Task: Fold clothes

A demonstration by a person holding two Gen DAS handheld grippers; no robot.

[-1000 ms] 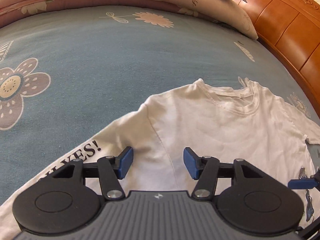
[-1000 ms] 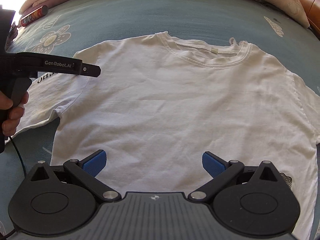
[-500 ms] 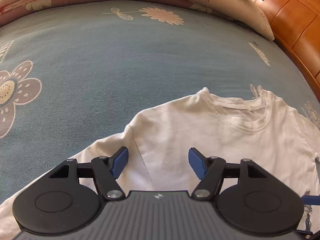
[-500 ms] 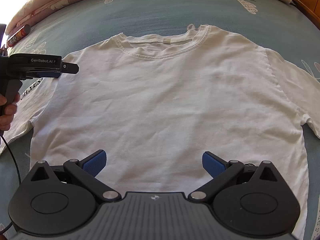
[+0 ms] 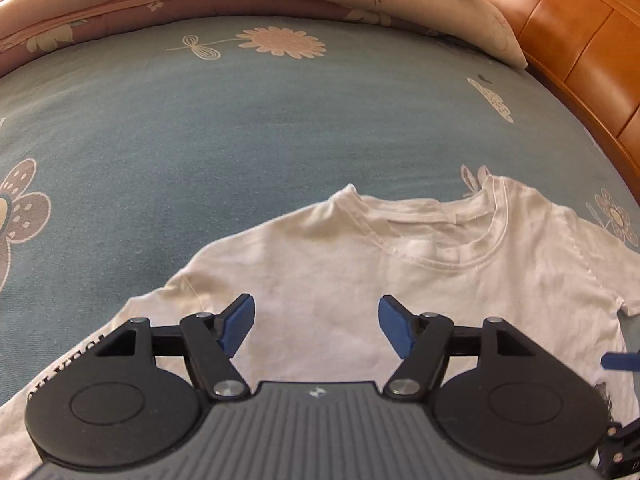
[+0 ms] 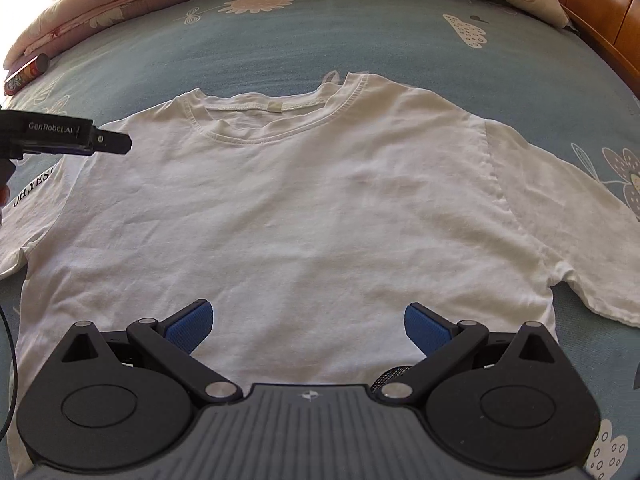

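Note:
A white T-shirt [image 6: 320,200] lies flat and face down on the bed, collar away from me, both sleeves spread out. Black lettering shows on its left sleeve [image 6: 30,188]. My left gripper [image 5: 316,312] hovers open above the shirt's left shoulder, with nothing between its blue pads [image 5: 238,324]. In the right wrist view the left gripper [image 6: 108,144] reaches in from the left near the collar. My right gripper [image 6: 308,320] stands wide open over the shirt's lower middle, holding nothing. The collar [image 5: 440,240] lies ahead and right of the left gripper.
The bed sheet [image 5: 200,120] is blue with flower prints. A rolled quilt [image 5: 160,0] and a pillow lie at the far edge. A wooden bed frame [image 5: 580,48] runs along the right. A red can [image 6: 26,76] lies at the far left. A hand [image 6: 4,196] shows at the left edge.
Both grippers have shifted right across the shirt; the collar and right sleeve have come further into view. The left gripper's jaws stand wider than a second ago.

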